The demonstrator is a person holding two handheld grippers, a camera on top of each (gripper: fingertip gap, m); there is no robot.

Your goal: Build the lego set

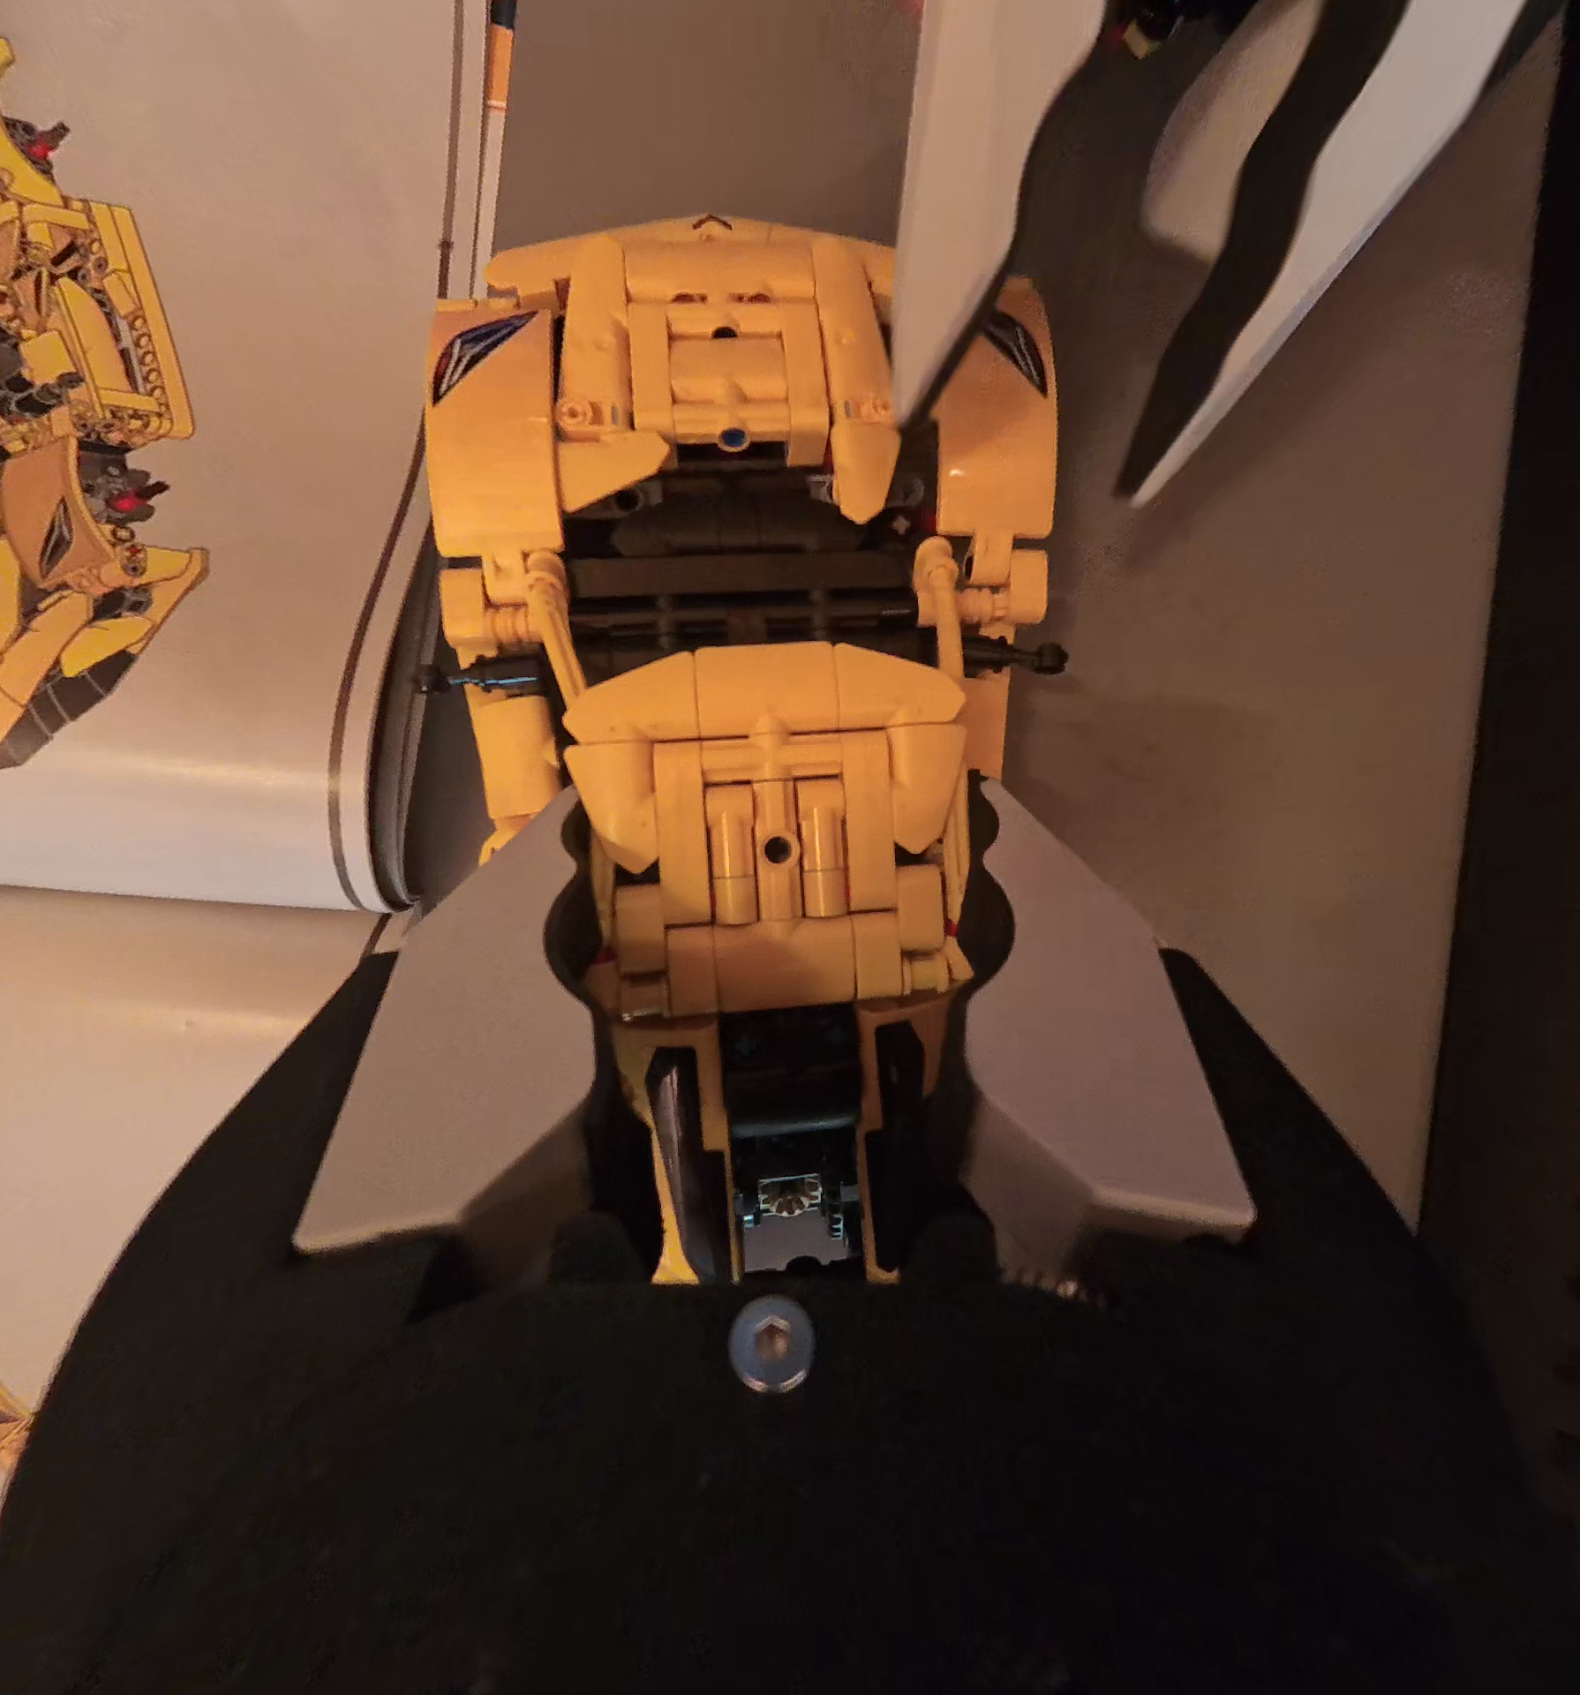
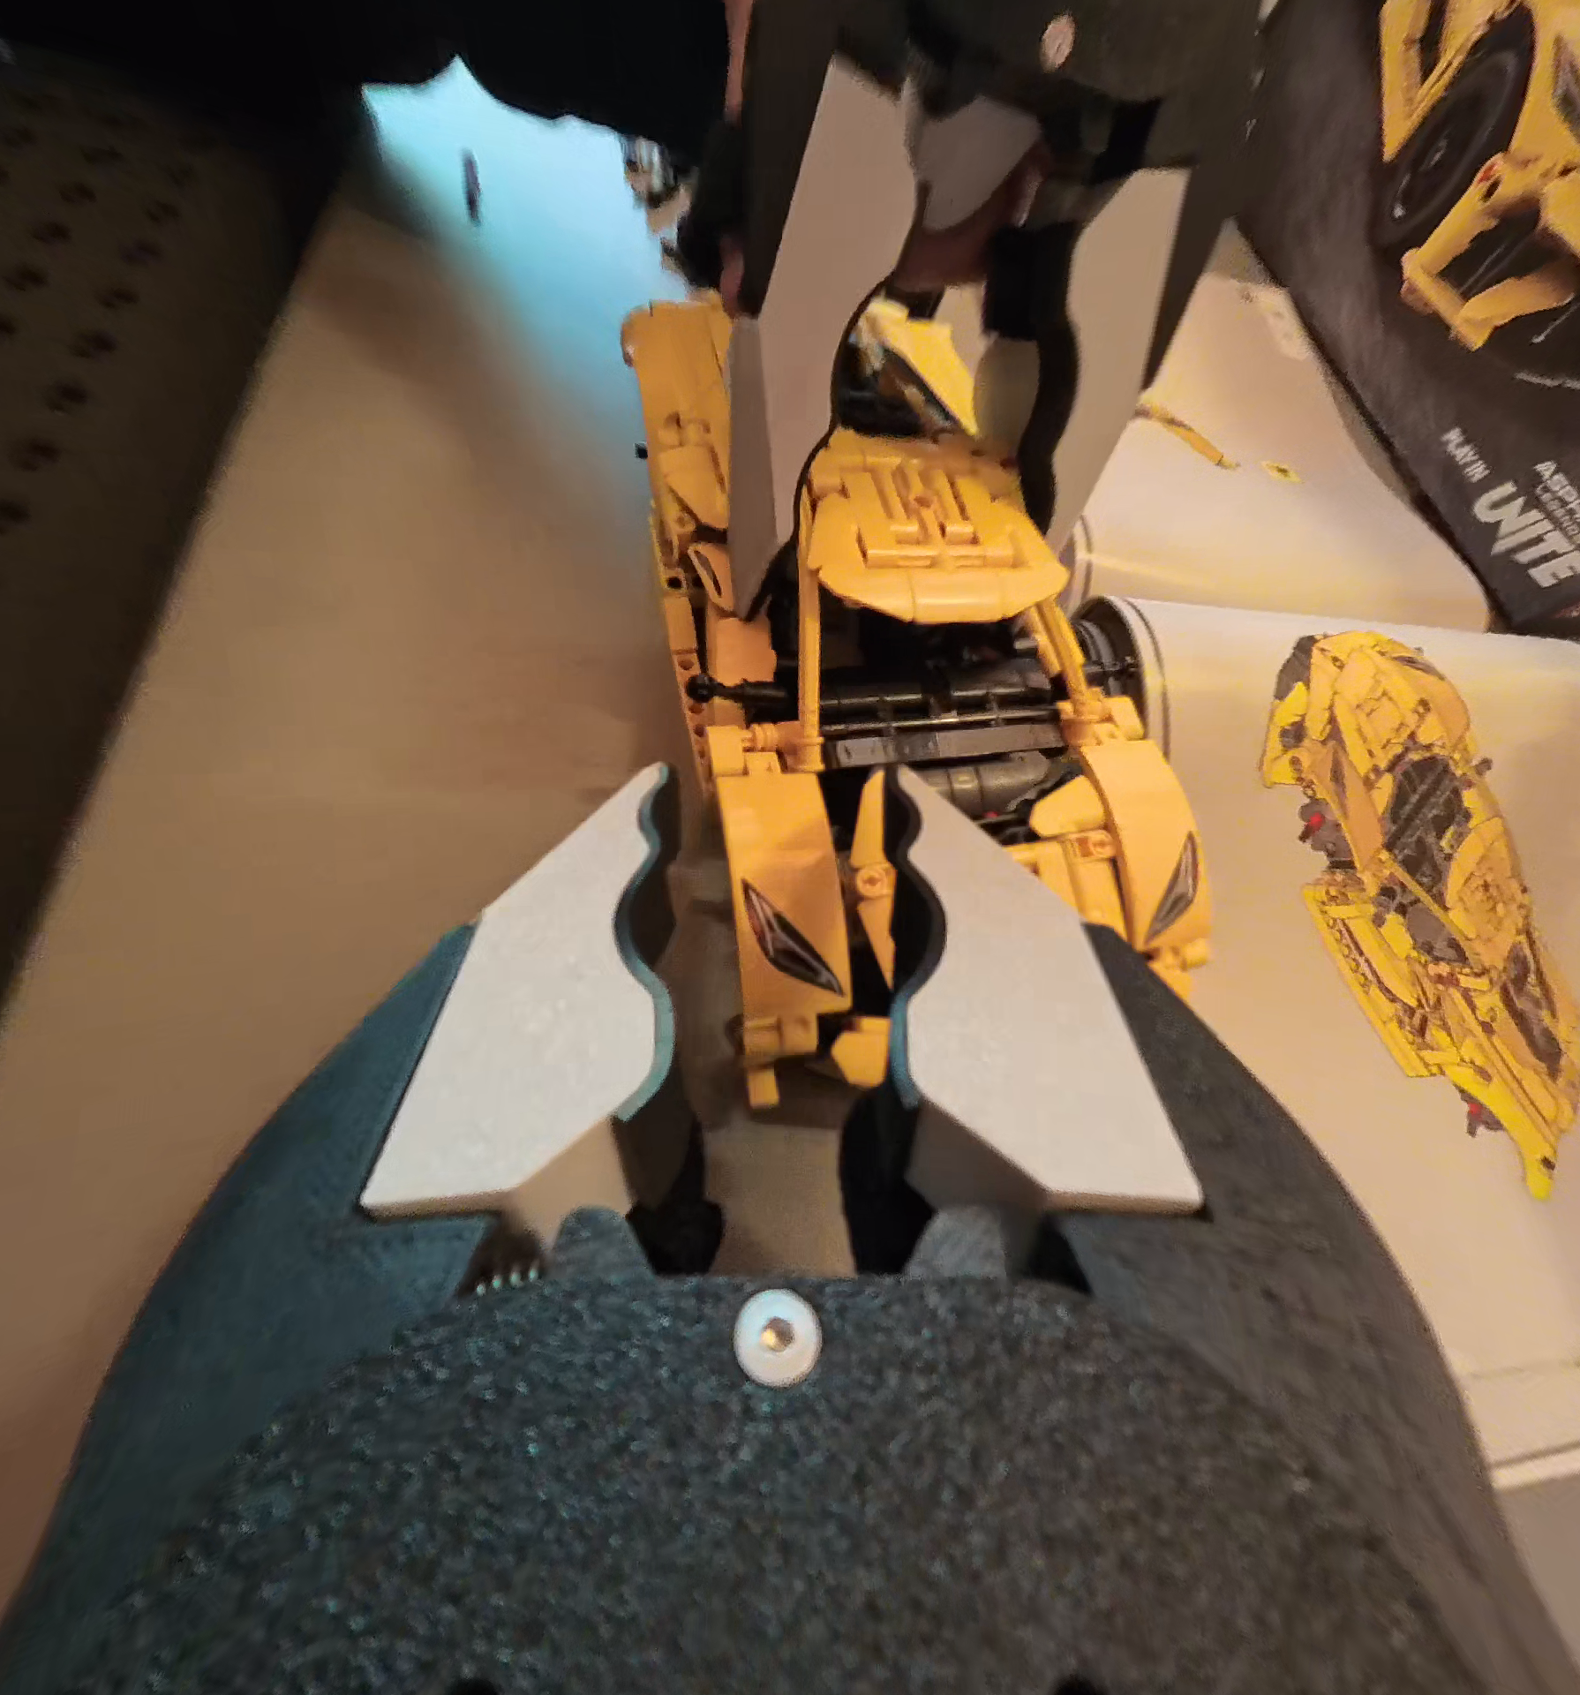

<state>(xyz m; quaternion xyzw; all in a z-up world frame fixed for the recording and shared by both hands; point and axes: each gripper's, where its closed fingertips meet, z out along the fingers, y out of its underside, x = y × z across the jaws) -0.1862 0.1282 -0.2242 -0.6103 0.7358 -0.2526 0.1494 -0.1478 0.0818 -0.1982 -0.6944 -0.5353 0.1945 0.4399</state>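
The yellow lego car (image 1: 740, 587) stands on the pale desk (image 2: 401, 642), alongside the desk's edge where a dark perforated surface (image 2: 80, 367) begins. On its other side, an open instruction booklet (image 2: 1318, 1009) lies just beside it, its curled spine touching or nearly touching the car's flank; the page shows a printed picture of the same yellow model. Farther off, the dark set box (image 2: 1456, 321) sits toward the desk's far corner, cut off by the frame. A few small yellow loose pieces (image 2: 1190, 431) lie between box and booklet, too small to identify.

The left gripper (image 1: 773, 880) is clamped on the car's rear section, its grey fingers (image 1: 456, 1027) pressing both sides of the roof block; they hide the car's flanks there, and the underside is lost in shadow. The right gripper (image 2: 782, 926) has its jaws apart, straddling one front fender: one finger stands outside the car, the other reaches into the gap by the dark interior. Whether either pad actually touches the fender cannot be told. The right gripper's fingers blur in the left wrist view, covering the car's front corner.
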